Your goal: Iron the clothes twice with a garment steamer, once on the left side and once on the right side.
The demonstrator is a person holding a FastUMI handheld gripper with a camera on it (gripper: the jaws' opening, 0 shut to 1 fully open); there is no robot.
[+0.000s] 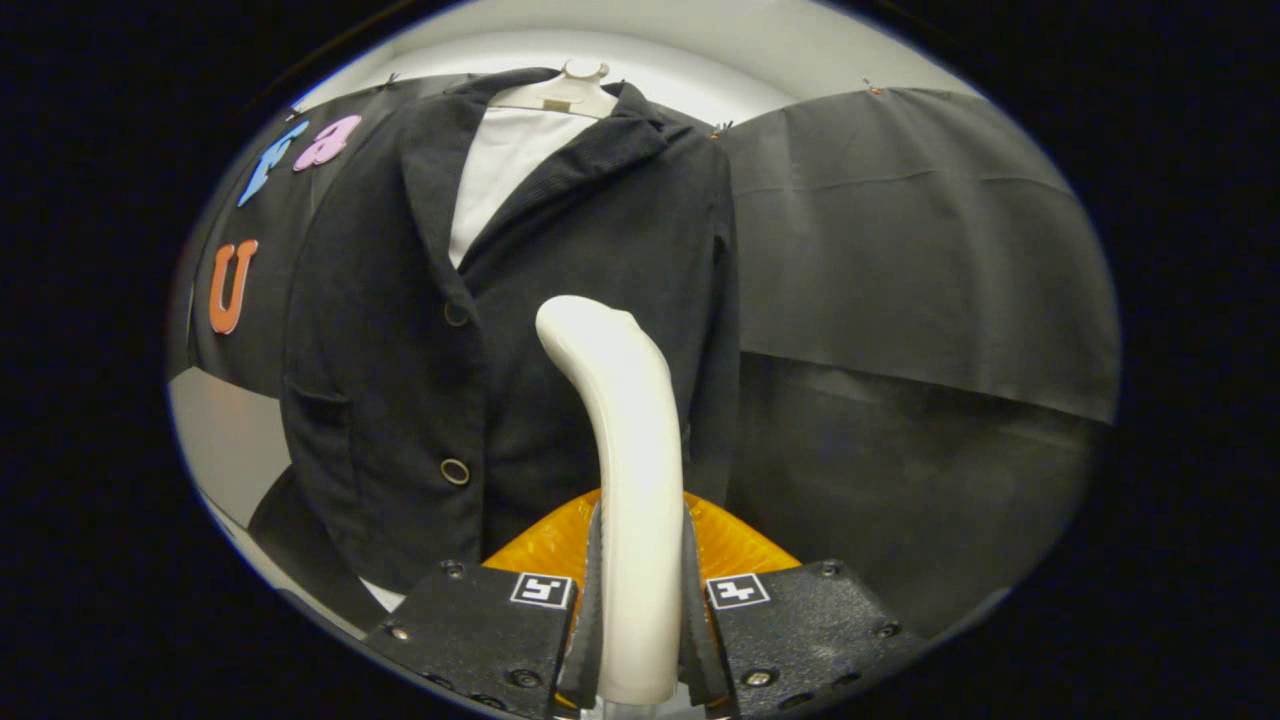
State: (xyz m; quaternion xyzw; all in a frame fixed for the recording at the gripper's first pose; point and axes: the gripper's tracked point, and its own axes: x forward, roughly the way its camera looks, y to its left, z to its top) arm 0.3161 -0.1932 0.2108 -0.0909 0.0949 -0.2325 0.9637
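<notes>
A dark jacket (560, 300) hangs on a pale hanger (560, 92) over a white shirt (500, 165), straight ahead of the fingers. My gripper (640, 600) is shut on the white handle of the garment steamer (625, 450), both fingers pressing its sides. The handle rises upright between the fingers, and its curved top stands in front of the jacket's right half, near the middle buttons. An orange translucent part of the steamer (735, 545) shows behind the handle, just above the fingers. Whether the steamer's head touches the cloth cannot be told.
Black cloth (900, 260) covers the booth wall to the right of the jacket and behind it. A grey panel (225, 440) shows low beside the jacket's left hem. A white wall (700, 45) runs above the cloth.
</notes>
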